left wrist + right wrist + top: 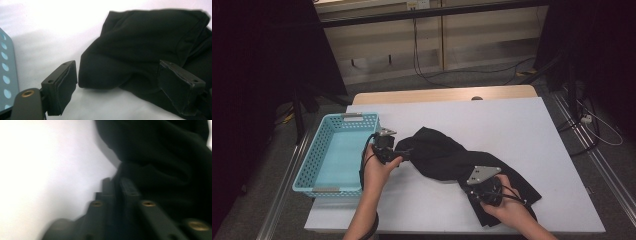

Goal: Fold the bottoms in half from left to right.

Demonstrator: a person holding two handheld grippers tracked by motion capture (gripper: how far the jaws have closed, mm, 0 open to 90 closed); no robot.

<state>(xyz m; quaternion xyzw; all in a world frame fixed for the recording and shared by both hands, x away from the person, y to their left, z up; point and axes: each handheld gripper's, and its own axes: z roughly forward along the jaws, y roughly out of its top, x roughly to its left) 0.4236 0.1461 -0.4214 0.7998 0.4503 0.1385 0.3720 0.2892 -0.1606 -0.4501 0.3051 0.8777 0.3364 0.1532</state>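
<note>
Black cloth [452,160] lies bunched across the middle of the white table [522,130], right of the blue basket [337,150] at centre left. I judge it light, limp and prone to sag, best pinched at a folded edge. My left gripper [117,82] stands wide open around its near fold; my right gripper [116,186] is clamped on the cloth's lower right end.

1. A black, soft fabric garment [447,157] lies crumpled on the white table, stretched diagonally from the middle toward the near right edge.
2. Its far-left end [130,47] sits bunched and rounded, just beside the basket; a stitched hem runs along one edge.
</note>
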